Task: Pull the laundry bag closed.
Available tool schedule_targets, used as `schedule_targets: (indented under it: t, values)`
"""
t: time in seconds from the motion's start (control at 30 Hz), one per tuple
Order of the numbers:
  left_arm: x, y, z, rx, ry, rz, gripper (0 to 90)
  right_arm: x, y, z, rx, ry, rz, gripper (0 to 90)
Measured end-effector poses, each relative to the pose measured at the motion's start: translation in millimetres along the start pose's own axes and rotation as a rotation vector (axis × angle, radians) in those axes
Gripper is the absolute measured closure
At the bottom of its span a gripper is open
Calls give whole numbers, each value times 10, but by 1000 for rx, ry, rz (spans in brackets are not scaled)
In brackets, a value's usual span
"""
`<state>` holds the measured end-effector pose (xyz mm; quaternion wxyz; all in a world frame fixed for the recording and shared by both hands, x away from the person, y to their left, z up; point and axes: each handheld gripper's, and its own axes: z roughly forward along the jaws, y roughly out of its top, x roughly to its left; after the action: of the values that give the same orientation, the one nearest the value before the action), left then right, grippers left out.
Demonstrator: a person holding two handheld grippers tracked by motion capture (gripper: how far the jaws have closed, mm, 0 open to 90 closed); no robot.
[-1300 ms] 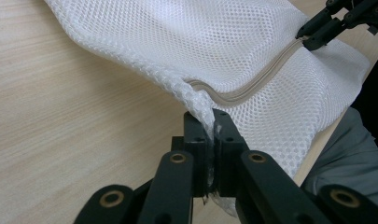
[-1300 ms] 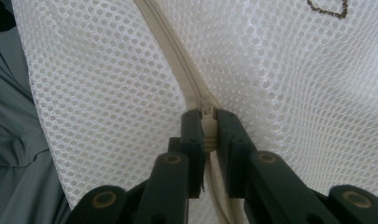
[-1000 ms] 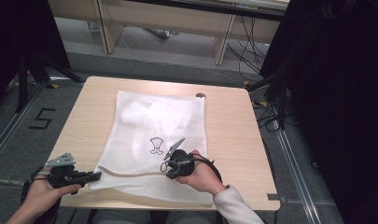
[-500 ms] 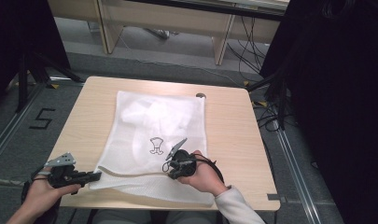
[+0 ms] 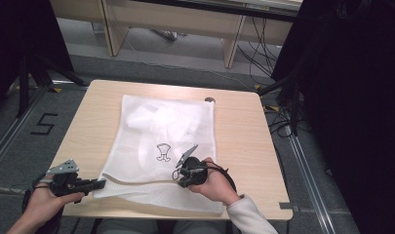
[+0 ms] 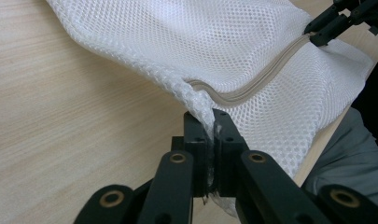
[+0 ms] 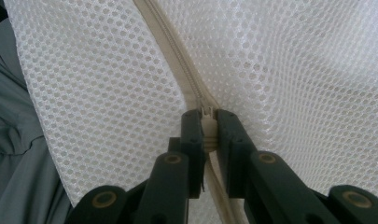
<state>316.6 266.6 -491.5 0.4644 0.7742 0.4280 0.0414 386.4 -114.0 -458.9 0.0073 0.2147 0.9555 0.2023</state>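
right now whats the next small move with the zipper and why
Probably draw the right gripper along the zipper, away from the left gripper. Its jaws are shut on the zipper pull, while the left one pinches the mesh bag at its corner, anchoring it.

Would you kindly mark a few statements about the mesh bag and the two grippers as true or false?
1. The left gripper pinches the corner of the mesh laundry bag. True.
2. The right gripper is open above the bag. False: it is shut on the zipper pull.
3. The bag lies on a wooden table. True.
4. The bag is black. False: it is white, with a beige zipper.
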Motion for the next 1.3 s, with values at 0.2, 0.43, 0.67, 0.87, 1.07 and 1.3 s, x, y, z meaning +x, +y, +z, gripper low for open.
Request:
schedule_targets:
  t: [0.2,0.43,0.67,0.87,1.07,1.3]
  values:
    - [-2,1,1,-2,-5,-6,854,1,-12,-18,-2,-1,12,824]
    - [0,-1,-2,1,1,1,855,-10,-44,-20,0,-4,16,824]
    - [-3,0,1,-3,-3,-6,855,-21,-68,-43,0,-6,17,823]
    - [-4,-1,2,-5,1,-6,855,-38,-81,-50,-10,-8,1,824]
    - [-3,-1,2,-4,0,-5,855,-38,-98,-69,-4,-8,24,824]
    - [-2,-1,-1,-1,1,-1,855,-52,-131,-80,-7,-7,28,823]
